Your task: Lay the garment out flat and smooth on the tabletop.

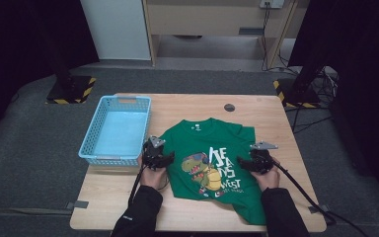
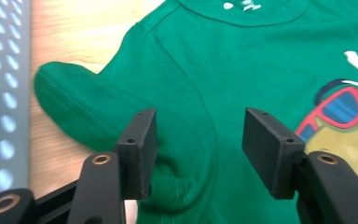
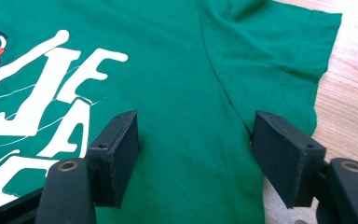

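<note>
Left tool (image 2: 198, 154) at the lower middle of the left gripper view: jaws standing apart over green cloth, pads not pressing it, gripping nothing. Between and beneath the jaws, the green T-shirt (image 2: 223, 70), sleeve (image 2: 74, 105) bunched and folded toward the left of the frame, its stitched hem curving over bare wood. Neckline at the top edge; sunglasses of the dinosaur print (image 2: 349, 109) at the right. Perforated wall of the blue basket (image 2: 2, 93) down the left edge.

Right tool (image 3: 196, 156) at the lower middle of the right gripper view: jaws likewise apart, holding nothing, hovering over the shirt near the armpit seam. White lettering (image 3: 51, 93) at the left; the other sleeve (image 3: 284, 51) lying flat at the upper right, wooden bench (image 3: 349, 107) beyond it.

From the high view: left tool (image 1: 158, 157) at the shirt's left edge, right tool (image 1: 256, 160) at its right edge, one in each hand (image 1: 153, 177). Shirt (image 1: 205, 143) spread face up at the centre of the bench (image 1: 128, 207), collar away from the person. Basket (image 1: 116, 129) just left of it, near the bench's upper left.
</note>
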The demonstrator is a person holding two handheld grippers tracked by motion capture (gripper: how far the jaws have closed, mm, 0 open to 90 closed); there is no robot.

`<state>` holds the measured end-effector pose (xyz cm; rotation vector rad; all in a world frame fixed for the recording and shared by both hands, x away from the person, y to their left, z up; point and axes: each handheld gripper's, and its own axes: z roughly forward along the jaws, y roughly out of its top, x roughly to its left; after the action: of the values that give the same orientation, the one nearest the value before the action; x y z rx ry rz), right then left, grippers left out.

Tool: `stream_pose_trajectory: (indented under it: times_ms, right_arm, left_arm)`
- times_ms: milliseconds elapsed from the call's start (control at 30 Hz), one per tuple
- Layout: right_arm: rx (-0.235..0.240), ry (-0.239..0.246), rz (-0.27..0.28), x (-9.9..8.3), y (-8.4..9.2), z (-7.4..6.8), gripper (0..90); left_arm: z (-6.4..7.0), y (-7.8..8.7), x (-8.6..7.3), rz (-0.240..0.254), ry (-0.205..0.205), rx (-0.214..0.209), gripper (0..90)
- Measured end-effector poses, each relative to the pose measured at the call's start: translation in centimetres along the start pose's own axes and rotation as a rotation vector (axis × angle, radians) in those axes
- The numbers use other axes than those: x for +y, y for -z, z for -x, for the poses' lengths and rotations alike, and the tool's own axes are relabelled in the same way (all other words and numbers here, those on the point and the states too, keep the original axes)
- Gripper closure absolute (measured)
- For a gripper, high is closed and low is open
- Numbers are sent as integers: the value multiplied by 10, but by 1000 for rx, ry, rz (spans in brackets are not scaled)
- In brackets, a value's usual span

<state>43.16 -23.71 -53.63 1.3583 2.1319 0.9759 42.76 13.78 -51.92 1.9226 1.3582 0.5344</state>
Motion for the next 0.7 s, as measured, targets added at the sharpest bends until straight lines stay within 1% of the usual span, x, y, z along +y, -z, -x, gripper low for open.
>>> stream_pose_trajectory:
  times_ms: [33, 100, 167, 233, 267, 333, 400, 433, 533, 567, 600, 633, 700]
  right_arm:
    - [0, 0, 0, 0, 0, 0, 318]
    - [0, 0, 0, 0, 0, 0, 314]
    - [-1, -1, -1, 0, 0, 0, 310]
    - [-2, -1, -1, 0, 0, 0, 306]
    - [-3, 0, -1, -1, 1, 1, 304]
    - [-7, -7, -3, -1, 1, 1, 289]
    - [-15, -15, -3, -2, 2, 2, 276]
    - [-20, -19, -5, -3, 3, 3, 272]
    - [-30, -30, -2, -5, 5, 3, 267]
    - [-34, -33, -1, -5, 5, 4, 266]
    - [-35, -36, -2, -5, 6, 4, 264]
    - [-32, -35, -2, -6, 6, 4, 262]
    - [-22, -27, -7, -6, 9, 4, 251]
  left_arm:
    - [0, -3, 1, -11, -2, 7, 439]
    - [-1, -9, 1, -22, 0, 5, 415]
    - [-3, -14, 2, -36, -1, 12, 407]
    - [-3, -16, 2, -24, -4, 14, 401]
    - [-4, -18, 3, -27, -8, 15, 399]
    - [-3, -20, 6, -41, -41, 23, 393]
    - [-1, -23, 9, -60, -78, 41, 385]
    - [-1, -25, 11, -65, -83, 44, 380]
    - [-3, -30, 17, -71, -71, 58, 371]
    - [-2, -30, 18, -94, -35, 59, 371]
    - [-3, -31, 20, -97, -38, 55, 370]
    - [-5, -31, 22, -78, -48, 51, 372]
    - [-4, -26, 23, -59, -36, 33, 381]
